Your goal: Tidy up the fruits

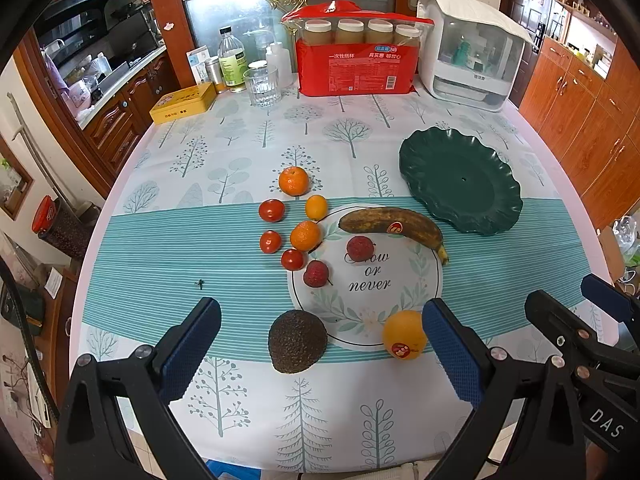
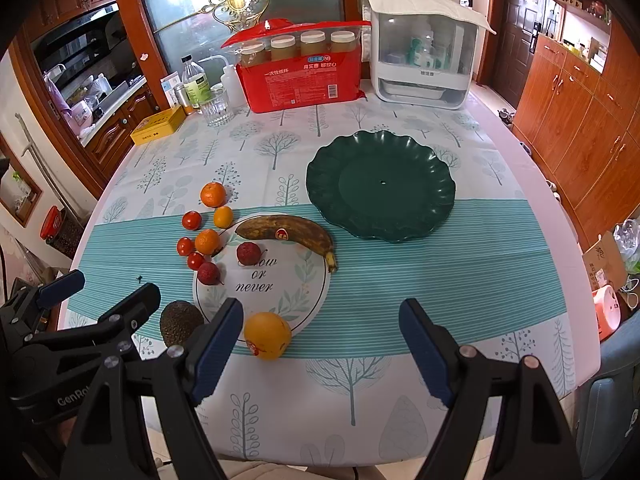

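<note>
Tablecloth (image 1: 240, 248) holds scattered fruit; both grippers' fingers (image 1: 188, 348) spread, holding nothing.

This is a home dining area beside a kitchen. A round table under a tree-printed tablecloth (image 1: 240, 148) stands among carved reddish-brown wooden cabinets (image 1: 580, 120), with a steel range hood (image 1: 80, 0) and cluttered kitchen counter (image 1: 116, 80) visible through the doorway on the left.

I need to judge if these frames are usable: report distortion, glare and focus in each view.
Left wrist view: strong fisheye bending at the table edge, black corner vignetting; fruit such as the banana is sharp; soft shadows, faint sheen on the green plate. Right wrist view: same barrel curve and dark corners; the green plate shows mild glare, the orange is in focus, the far background slightly soft.
</note>
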Demonstrator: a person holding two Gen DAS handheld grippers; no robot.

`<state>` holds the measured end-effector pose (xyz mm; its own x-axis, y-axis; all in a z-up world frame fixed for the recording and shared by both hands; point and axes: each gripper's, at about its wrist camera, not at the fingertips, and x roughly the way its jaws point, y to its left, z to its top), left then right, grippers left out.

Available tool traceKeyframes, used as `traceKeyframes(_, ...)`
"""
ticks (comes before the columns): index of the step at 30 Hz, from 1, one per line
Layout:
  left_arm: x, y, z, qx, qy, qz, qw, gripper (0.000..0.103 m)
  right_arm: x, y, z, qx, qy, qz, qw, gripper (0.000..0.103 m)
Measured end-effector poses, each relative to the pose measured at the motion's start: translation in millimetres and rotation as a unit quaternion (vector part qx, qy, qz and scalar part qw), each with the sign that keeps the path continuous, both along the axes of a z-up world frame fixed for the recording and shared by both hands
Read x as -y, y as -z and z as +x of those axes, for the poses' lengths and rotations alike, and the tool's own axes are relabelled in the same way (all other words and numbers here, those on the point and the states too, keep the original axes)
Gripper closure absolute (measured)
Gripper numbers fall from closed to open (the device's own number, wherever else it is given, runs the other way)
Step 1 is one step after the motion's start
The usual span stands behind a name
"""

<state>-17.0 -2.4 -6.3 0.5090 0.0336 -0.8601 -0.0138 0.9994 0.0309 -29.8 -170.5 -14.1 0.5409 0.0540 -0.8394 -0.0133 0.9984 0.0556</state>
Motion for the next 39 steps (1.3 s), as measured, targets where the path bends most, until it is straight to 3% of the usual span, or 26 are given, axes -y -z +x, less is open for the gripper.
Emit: traceKeyframes(39,-5.2,-1.8,-2.7,-0.001,-0.004,-0.001,1.0000,0.003,-7.6,4.8,-0.8,-0.005,-0.003,0.001,1.000,0.022)
